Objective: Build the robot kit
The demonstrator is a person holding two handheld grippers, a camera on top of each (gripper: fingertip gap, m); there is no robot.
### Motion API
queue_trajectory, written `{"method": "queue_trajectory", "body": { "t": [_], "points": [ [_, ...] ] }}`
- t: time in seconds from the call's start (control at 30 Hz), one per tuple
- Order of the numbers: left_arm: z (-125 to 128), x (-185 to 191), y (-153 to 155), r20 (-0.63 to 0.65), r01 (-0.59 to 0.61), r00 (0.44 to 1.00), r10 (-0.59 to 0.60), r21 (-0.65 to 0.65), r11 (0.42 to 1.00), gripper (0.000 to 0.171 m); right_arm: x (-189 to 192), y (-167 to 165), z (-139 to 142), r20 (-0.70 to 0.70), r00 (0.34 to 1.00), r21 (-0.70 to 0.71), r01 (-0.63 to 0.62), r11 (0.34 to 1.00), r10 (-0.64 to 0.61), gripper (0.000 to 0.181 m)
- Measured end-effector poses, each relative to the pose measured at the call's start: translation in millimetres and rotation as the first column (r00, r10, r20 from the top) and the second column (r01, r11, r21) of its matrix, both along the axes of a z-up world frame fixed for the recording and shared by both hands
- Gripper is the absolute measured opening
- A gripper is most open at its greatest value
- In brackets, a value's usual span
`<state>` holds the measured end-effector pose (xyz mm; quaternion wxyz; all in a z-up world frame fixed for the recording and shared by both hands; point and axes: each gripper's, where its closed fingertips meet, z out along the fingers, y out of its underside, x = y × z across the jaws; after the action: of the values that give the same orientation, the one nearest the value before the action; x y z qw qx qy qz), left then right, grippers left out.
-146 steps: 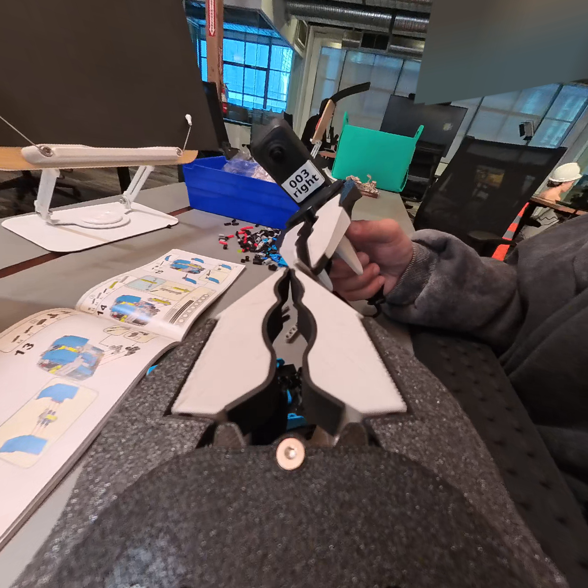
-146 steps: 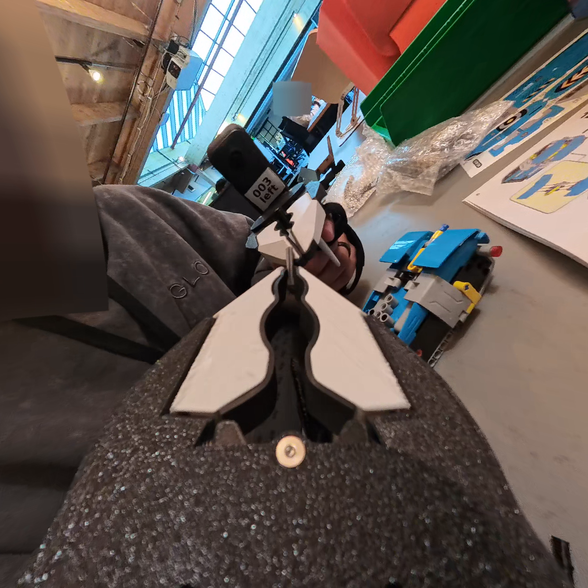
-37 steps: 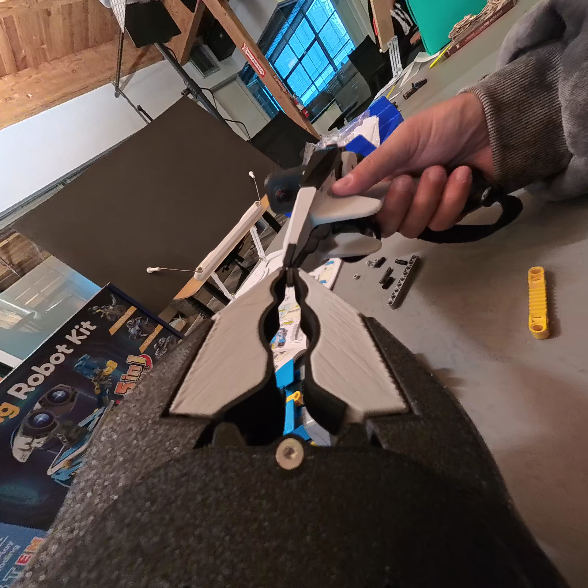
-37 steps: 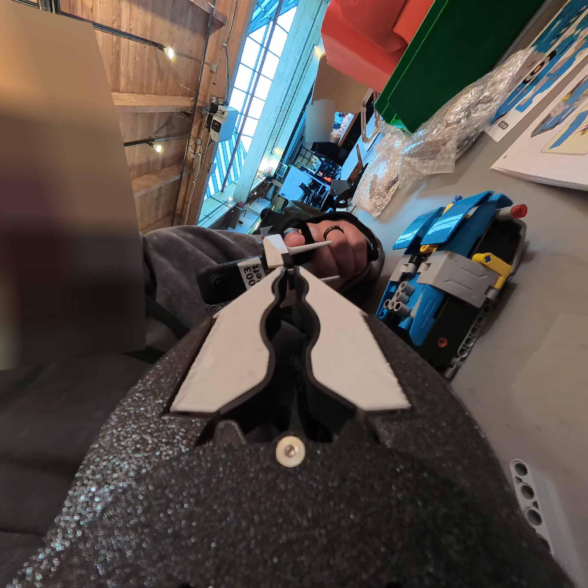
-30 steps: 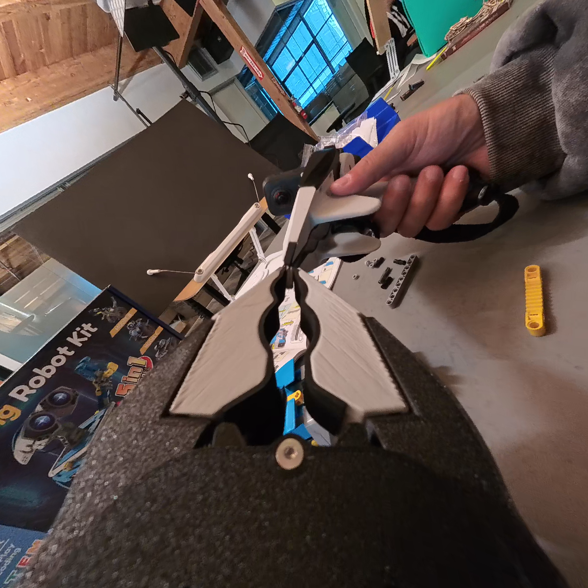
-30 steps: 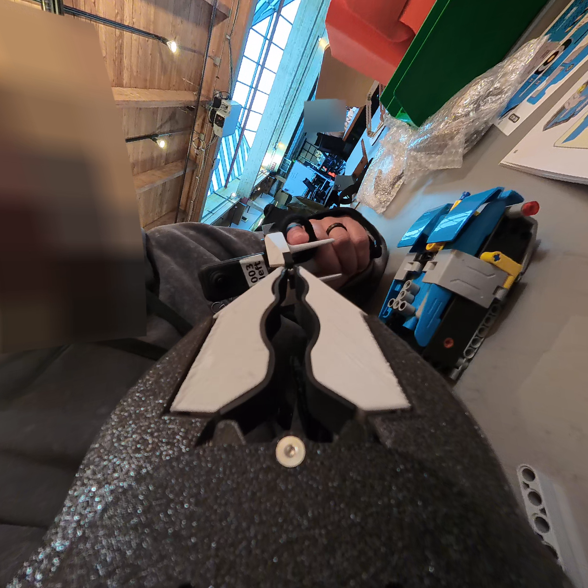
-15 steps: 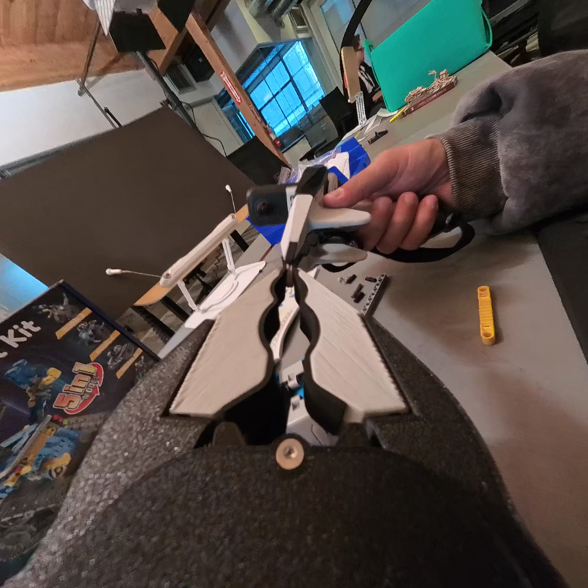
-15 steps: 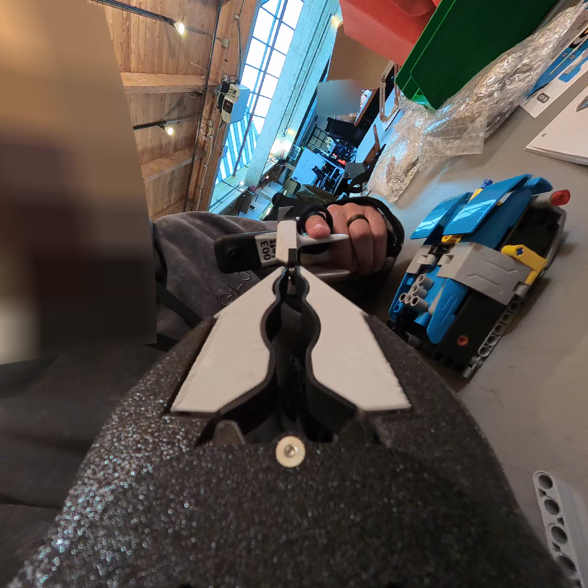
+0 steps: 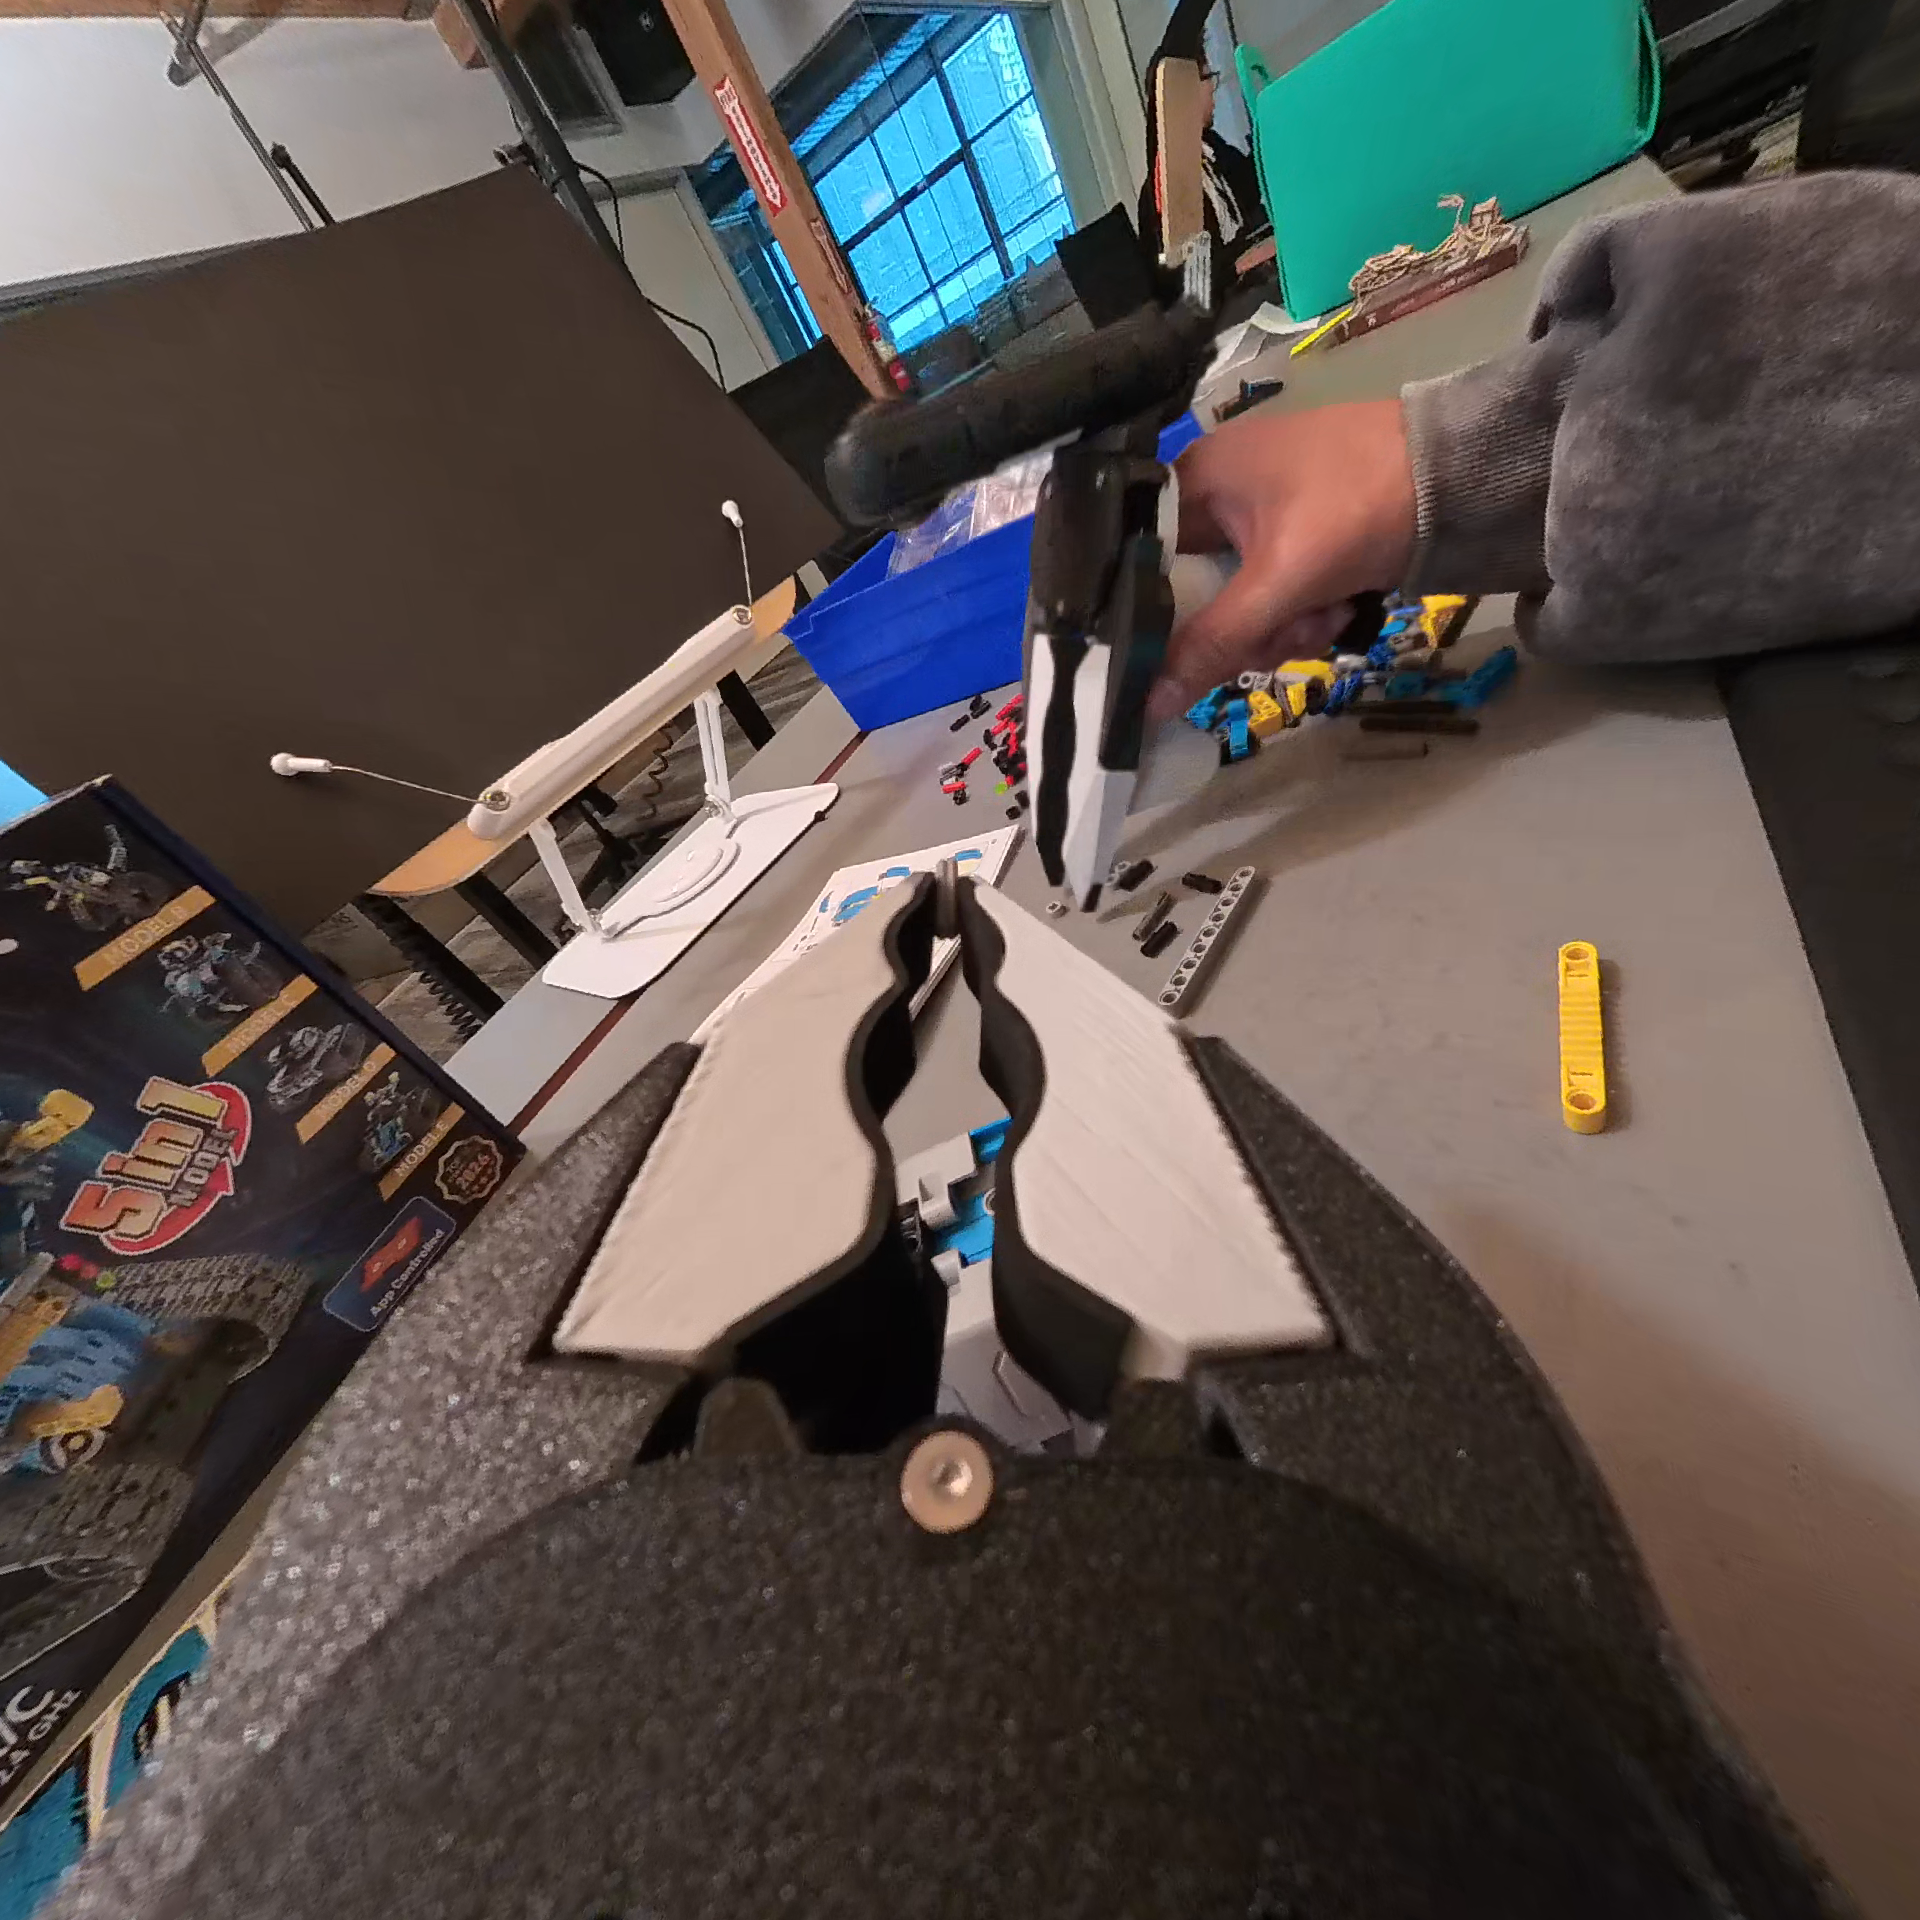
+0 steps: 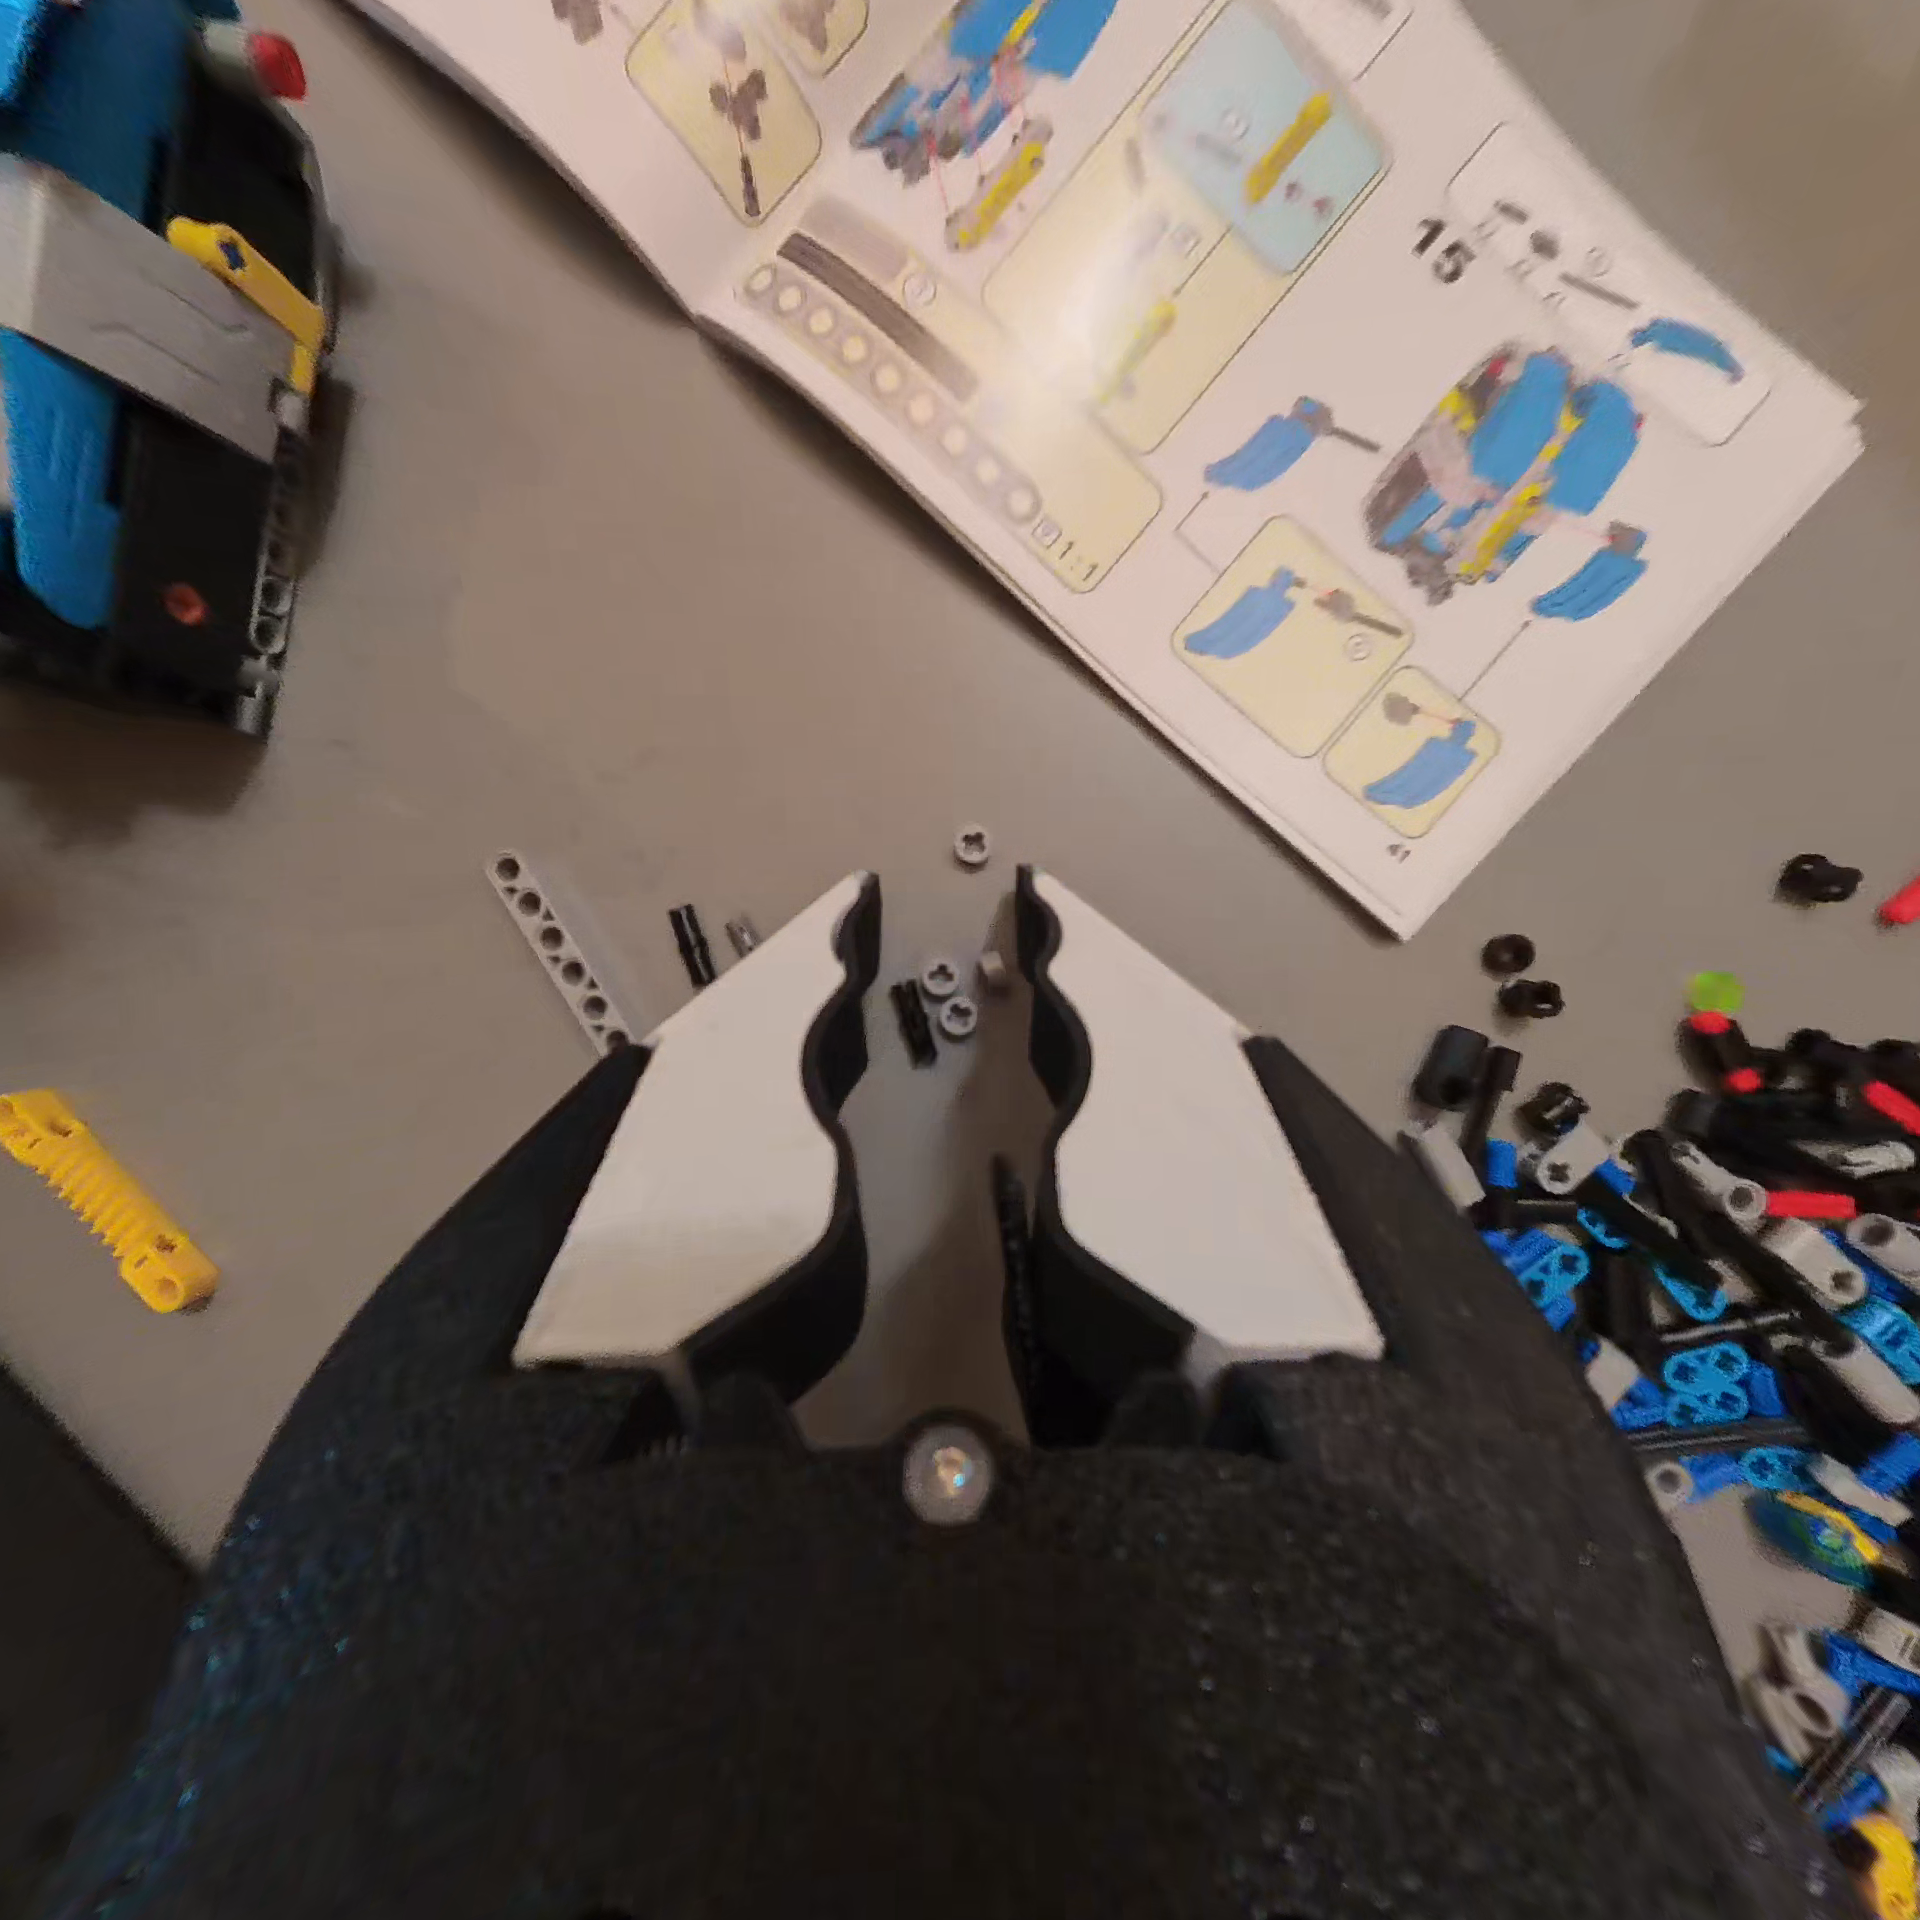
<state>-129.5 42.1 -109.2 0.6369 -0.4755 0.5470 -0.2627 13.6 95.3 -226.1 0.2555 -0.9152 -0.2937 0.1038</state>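
1. Pointing down at the grey table [image 10: 623, 582] now, the right gripper [image 10: 948, 883] has turned away from the person since half a second ago, when it faced the left gripper [image 9: 948, 883] tip to tip.
2. Its jaws were pinched together then; now they stand a little apart and hold nothing.
3. Small grey round pieces [image 10: 948, 995] and a short black pin [image 10: 912, 1023] lie on the table between its fingers, and one more grey ring [image 10: 972, 844] sits just past the tips at 12 o'clock.
4. The left gripper stays squeezed on a thin small grey pin [image 9: 948, 878] that sticks up at its tips; the pin's long side runs up and away, toward 12 o'clock.
5. In the left wrist view the right gripper [image 9: 1081, 894] hangs at 1 o'clock, its tips close over the loose bits by the long grey beam with holes [image 9: 1210, 940].
6. That beam [image 10: 556, 945] lies at 10 o'clock of the right gripper, running from 11 o'clock to 5 o'clock.
7. The yellow toothed bar [image 10: 104, 1200] lies at 9 o'clock, the open booklet [image 10: 1195, 416] at 1 o'clock, the blue toy car [image 10: 135, 395] at 10 o'clock, and the pile of loose pieces [image 10: 1714, 1247] at 3 o'clock.
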Motion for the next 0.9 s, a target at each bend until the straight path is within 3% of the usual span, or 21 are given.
{"method": "queue_trajectory", "body": {
  "t": [0.13, 0.33, 0.57, 0.63, 0.7, 0.77, 0.9],
  "points": [
    [-1, 0, -1, 0.003, 0.008, 1.000, -0.008, 0.001, 1.000, 0.003, 6, 7, -2, 0.083, 0.996, 0.052, 0.008, 0.999, -0.013, 0.014],
    [-3, 0, 1, 0.005, 0.012, 1.000, -0.012, -0.024, 1.000, 0.004, 0, 8, -6, 0.069, 0.998, 0.040, -0.004, 0.999, 0.001, 0.011],
    [-2, 0, 1, 0.017, 0.024, 1.000, -0.023, -0.049, 0.999, 0.003, -3, 8, -6, -0.015, 1.000, 0.008, 0.007, 1.000, -0.007, 0.006],
    [0, -1, 2, 0.030, 0.023, 0.999, -0.022, -0.053, 0.998, 0.003, -16, 7, 2, -0.111, 0.994, 0.008, -0.009, 1.000, 0.010, 0.006],
    [2, -2, 3, 0.043, 0.022, 0.999, -0.020, -0.054, 0.998, 0.003, -49, -1, 32, -0.359, 0.930, 0.031, -0.074, 0.997, 0.080, 0.006],
    [3, -2, 2, 0.057, 0.037, 0.998, -0.034, -0.059, 0.998, 0.003, -87, -19, 74, -0.628, 0.754, 0.075, -0.187, 0.979, 0.192, 0.006],
    [7, -3, 0, 0.074, 0.046, 0.996, -0.042, -0.051, 0.998, 0.003, -130, -39, 110, -0.823, 0.516, 0.082, -0.304, 0.949, 0.236, 0.005]
  ]
}}
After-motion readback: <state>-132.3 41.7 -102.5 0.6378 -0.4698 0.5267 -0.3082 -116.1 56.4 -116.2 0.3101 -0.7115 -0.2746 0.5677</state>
